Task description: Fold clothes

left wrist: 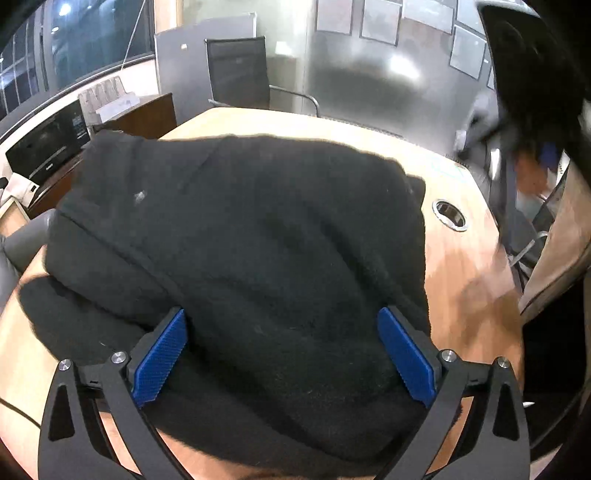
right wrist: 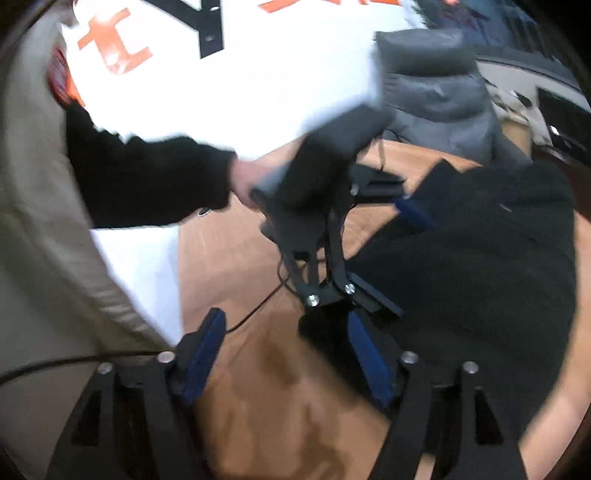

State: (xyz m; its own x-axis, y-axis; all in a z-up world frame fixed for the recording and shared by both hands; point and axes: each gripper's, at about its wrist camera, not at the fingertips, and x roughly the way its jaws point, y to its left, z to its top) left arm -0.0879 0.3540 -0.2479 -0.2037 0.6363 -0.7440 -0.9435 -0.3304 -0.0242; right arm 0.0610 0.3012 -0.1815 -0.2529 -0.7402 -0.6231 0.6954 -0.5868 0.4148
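black garment (left wrist: 240, 240) between wide l gripper (left wrist: 282, 325) pads | r gripper (right wrist: 286, 328) wide; beside garment; table (left wrist: 461, 266)

Orange letters on the white shirt (right wrist: 221, 85), perhaps unreadable.

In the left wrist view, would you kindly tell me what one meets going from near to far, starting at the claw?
Left claw, wide open → black garment lying bunched on the wooden table → bare far edge of the table → black office chair → grey wall with framed pictures.
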